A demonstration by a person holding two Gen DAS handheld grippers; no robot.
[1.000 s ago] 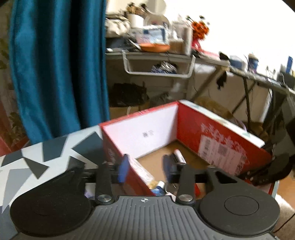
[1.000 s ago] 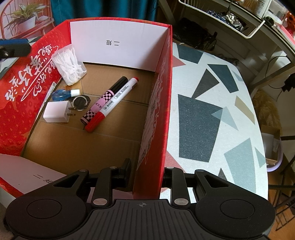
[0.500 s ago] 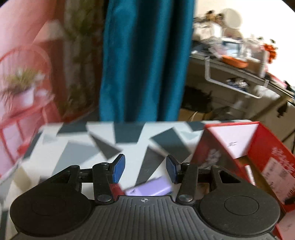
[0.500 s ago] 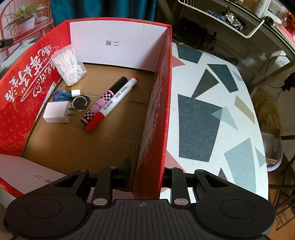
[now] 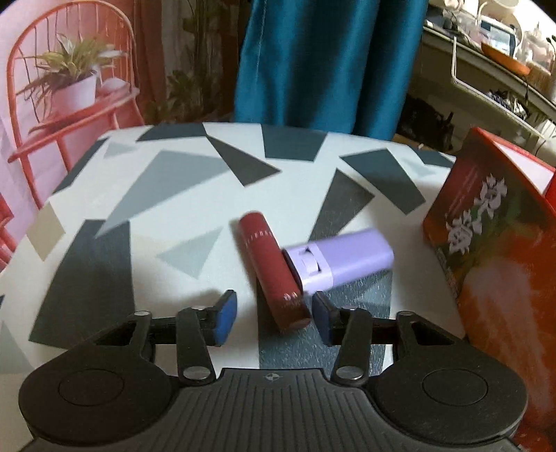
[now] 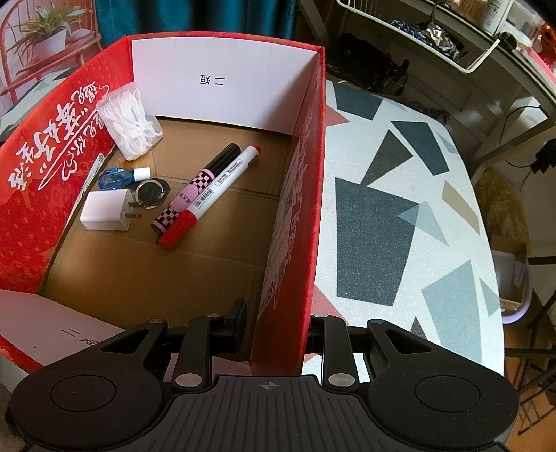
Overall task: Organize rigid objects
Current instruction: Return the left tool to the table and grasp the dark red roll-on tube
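Observation:
In the left wrist view a dark red lipstick tube (image 5: 272,269) lies on the patterned table, its near end between my open left gripper's (image 5: 274,314) blue pads. A lilac rectangular device (image 5: 342,259) lies against it on the right. The red cardboard box (image 5: 493,250) stands at the right. In the right wrist view my right gripper (image 6: 278,328) straddles the box's right wall (image 6: 299,208), one finger inside, one outside; how tightly it grips I cannot tell. Inside lie two markers (image 6: 208,189), a white charger (image 6: 106,210), a blue bottle (image 6: 120,177), a ring holder (image 6: 151,193) and a bag of white picks (image 6: 130,123).
The table (image 5: 166,194) has a white top with grey and black shapes. A red chair with a potted plant (image 5: 69,83) stands behind it on the left, a teal curtain (image 5: 326,59) behind the middle. Cluttered shelves (image 6: 434,31) stand beyond the table's far right.
My left gripper swung left away from the box and came down over the table, so the lipstick and lilac device now lie at its fingers. The right gripper has not moved.

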